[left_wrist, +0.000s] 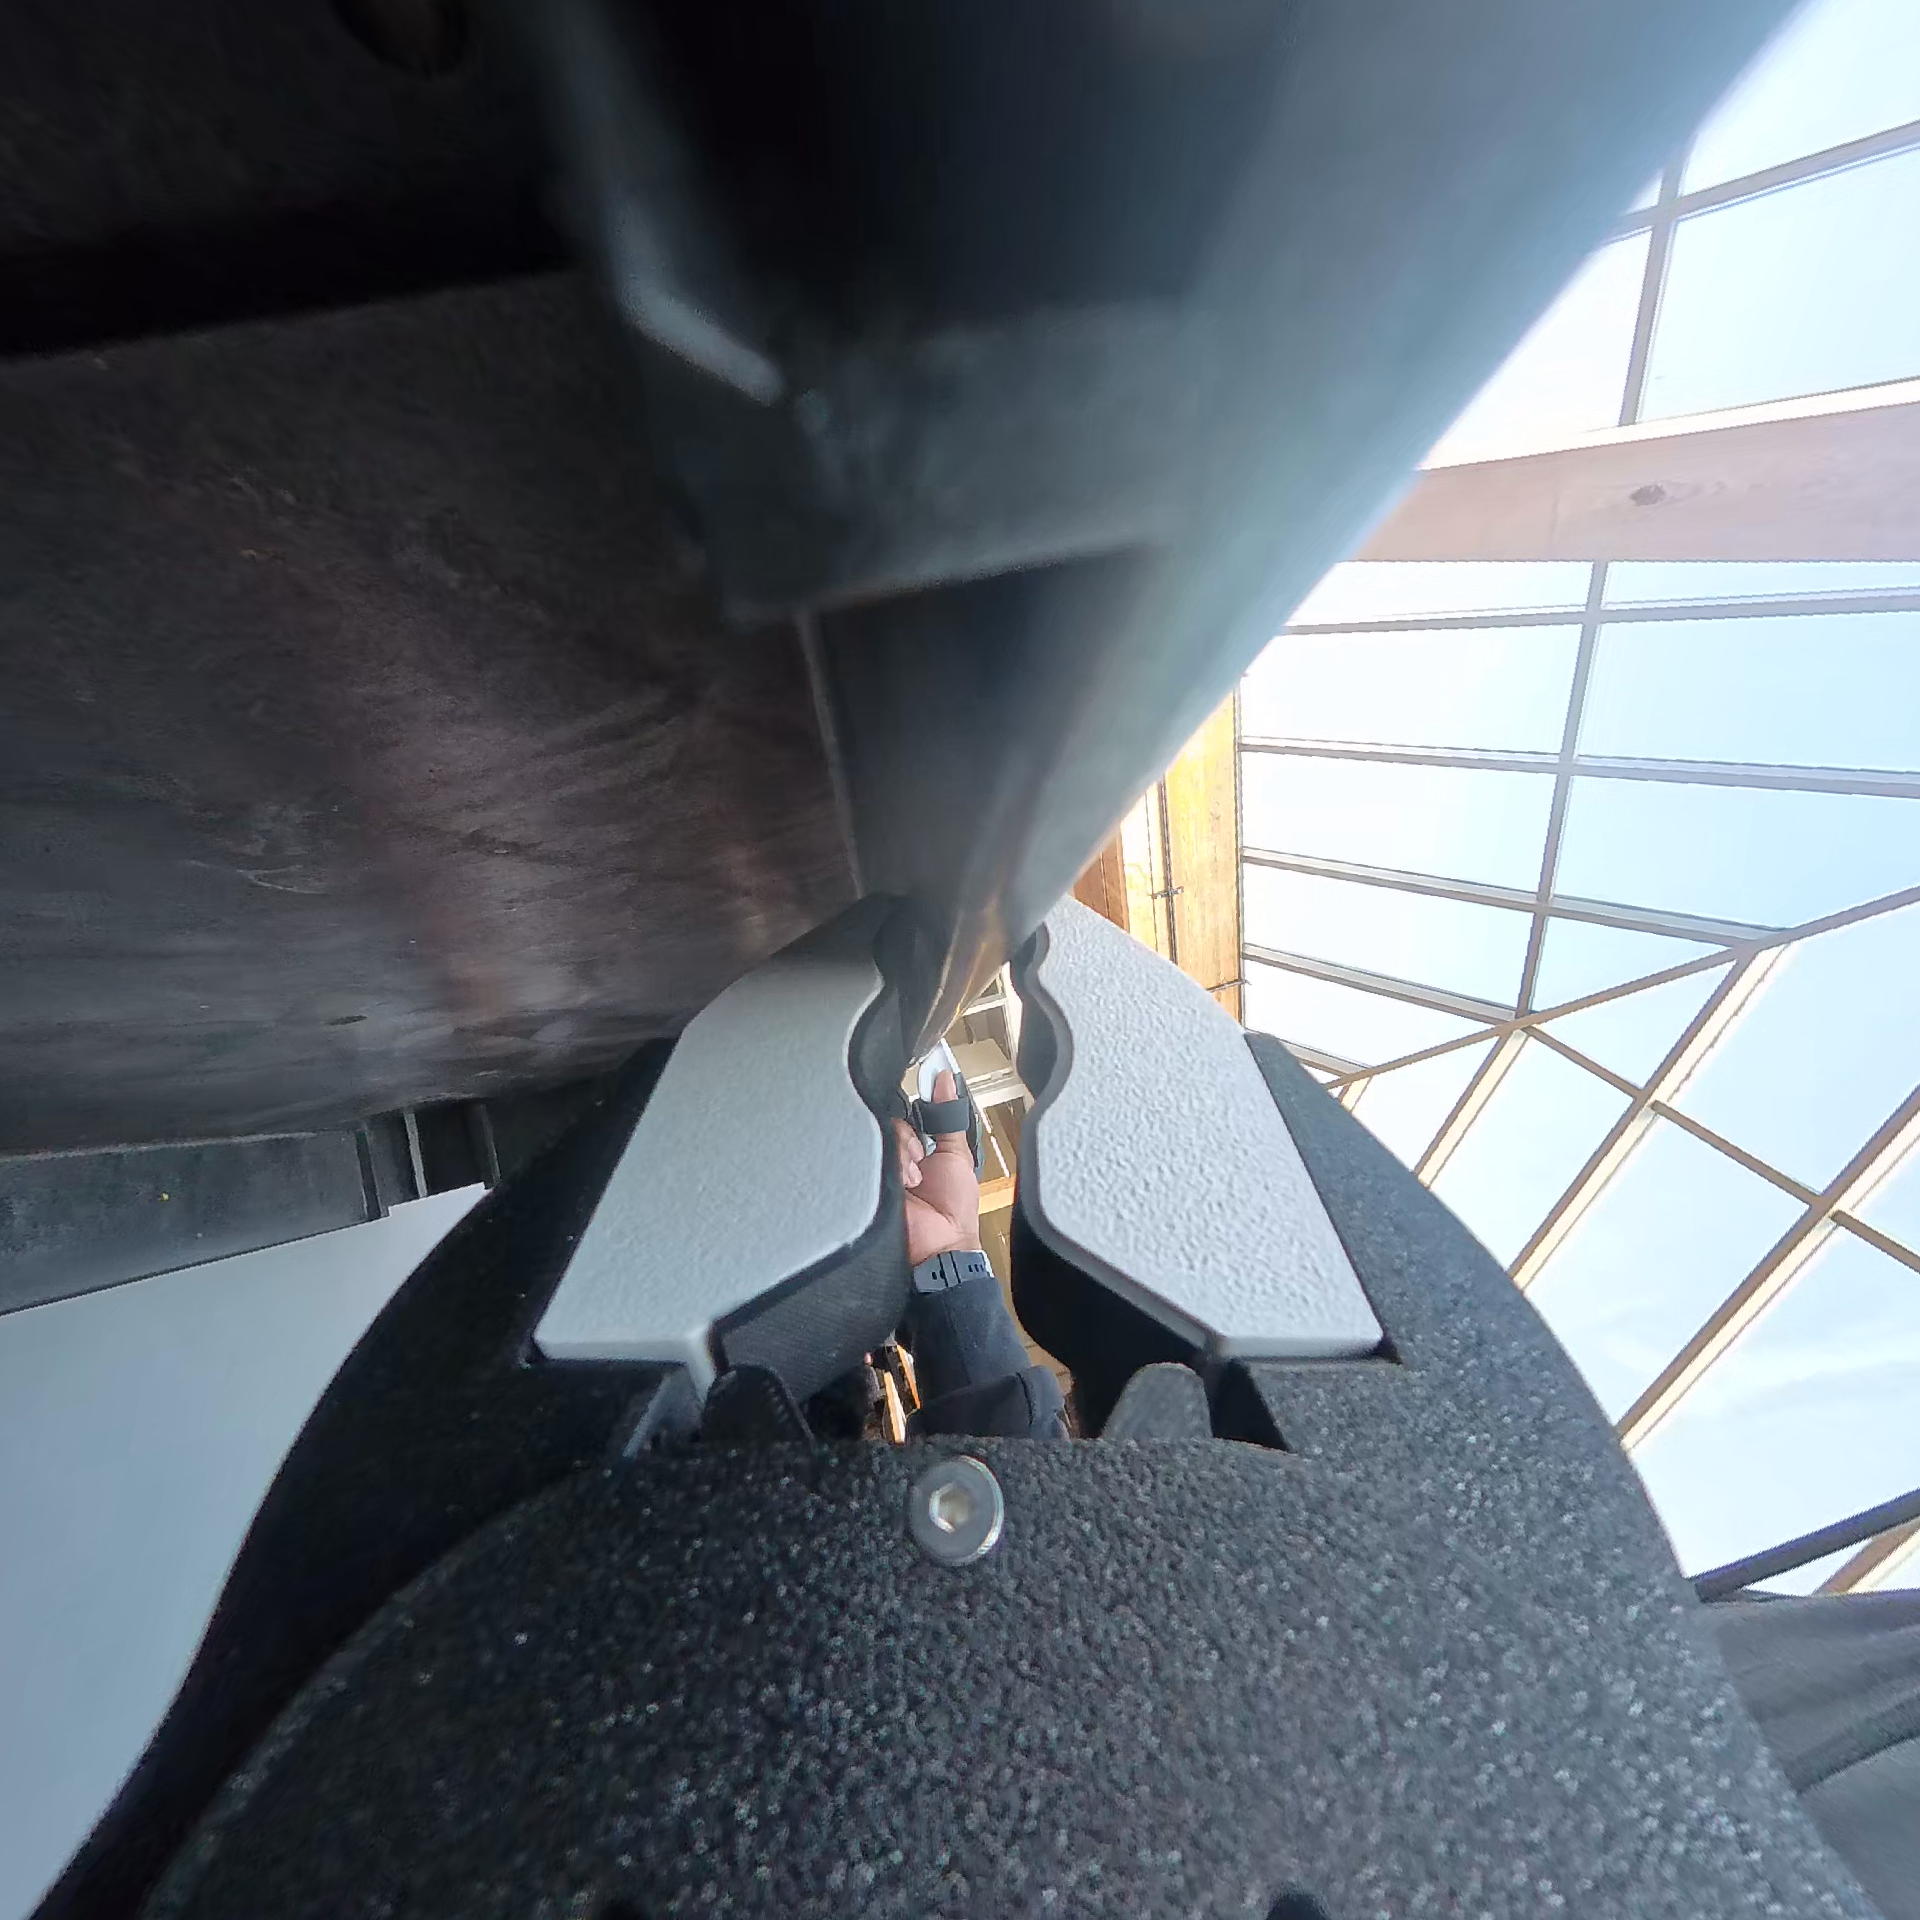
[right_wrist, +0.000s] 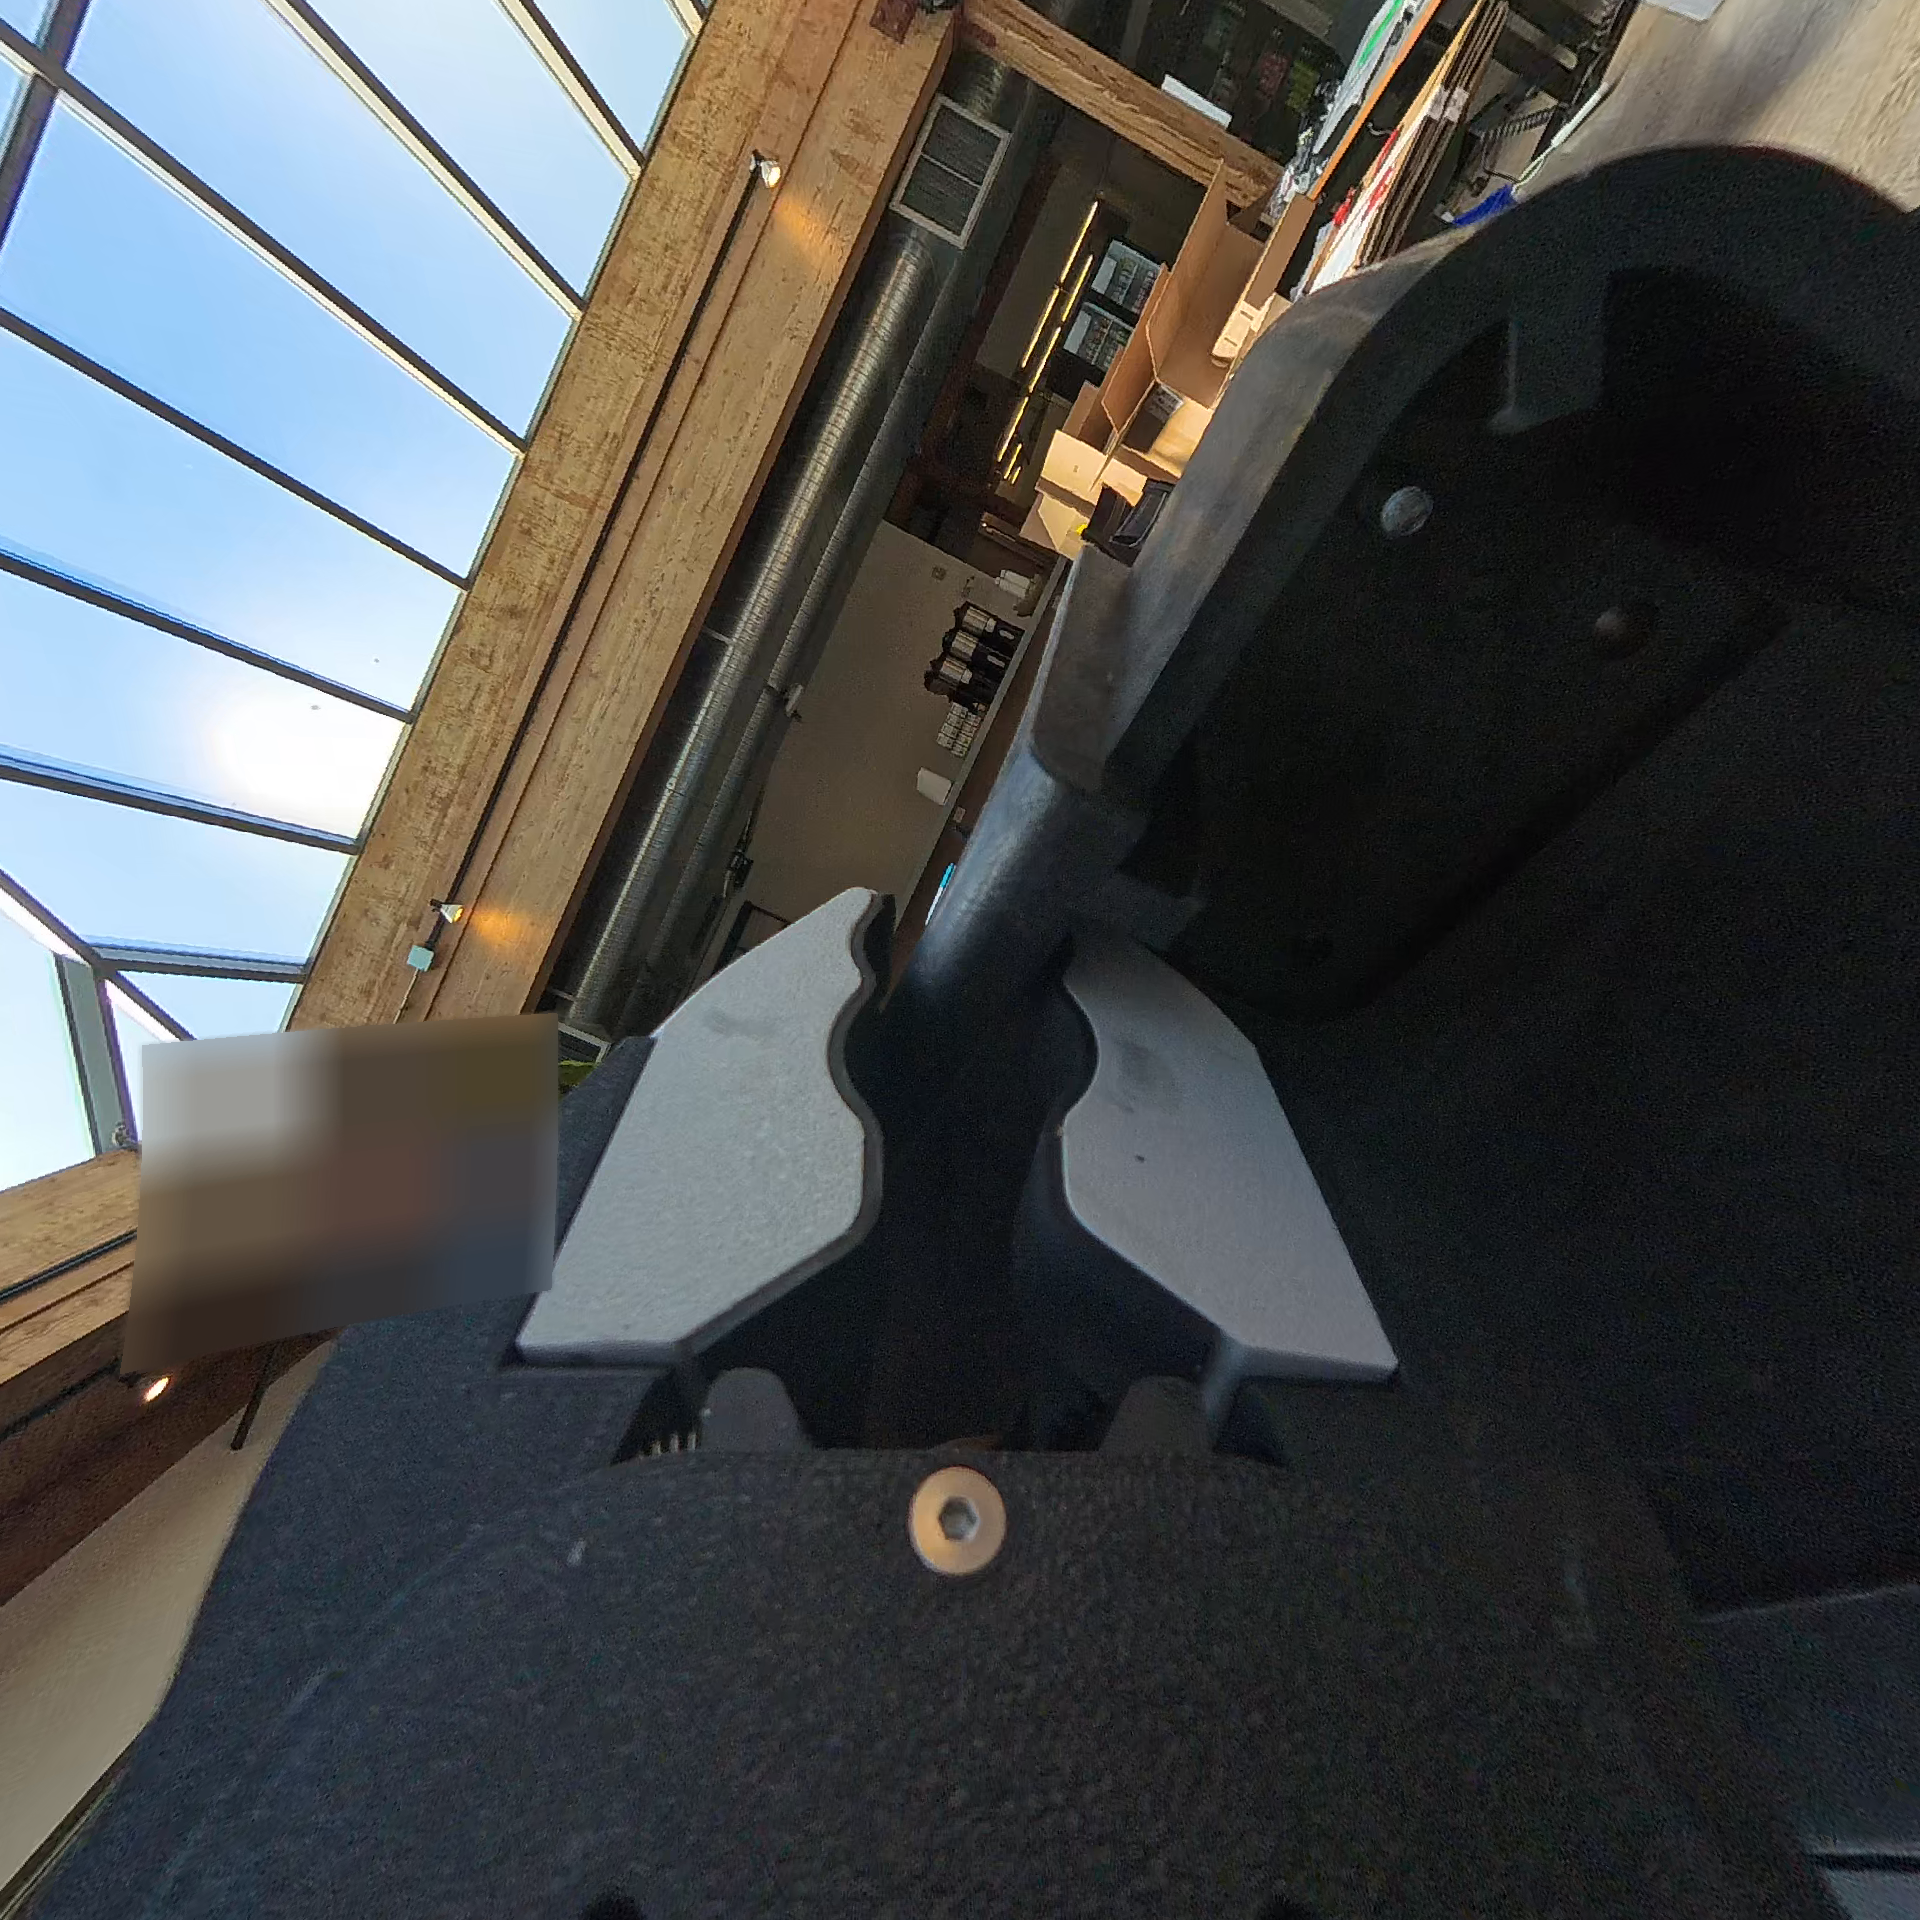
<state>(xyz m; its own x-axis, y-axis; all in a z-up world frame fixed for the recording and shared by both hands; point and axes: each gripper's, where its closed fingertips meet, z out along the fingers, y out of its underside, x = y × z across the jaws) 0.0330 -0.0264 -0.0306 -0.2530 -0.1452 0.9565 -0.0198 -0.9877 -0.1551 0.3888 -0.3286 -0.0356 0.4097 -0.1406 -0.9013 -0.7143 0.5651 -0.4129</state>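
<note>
In the left wrist view my left gripper (left_wrist: 961, 956) points up. Its grey fingers are shut on the thin lower edge of a big, blurred dark grey part (left_wrist: 1039, 520) that fills the upper middle. A hand (left_wrist: 940, 1195) with a wristwatch and dark sleeve shows through the gap behind the fingers. In the right wrist view my right gripper (right_wrist: 971, 966) also points up, with its fingers closed around a rounded dark grey bar (right_wrist: 961, 894). The bar joins a black printed body (right_wrist: 1507, 623) with screws, close on the right, which looks like another gripper.
A dark wooden underside (left_wrist: 364, 727) hangs close over the left gripper on its left. Skylight panes (left_wrist: 1662, 779) and a wooden beam (left_wrist: 1662, 488) are overhead. The right wrist view shows the skylight (right_wrist: 208, 416), a beam (right_wrist: 623, 520), a metal duct (right_wrist: 790, 582) and cardboard boxes (right_wrist: 1153, 343). The grippers' ends are close to 45 centimetres from one another.
</note>
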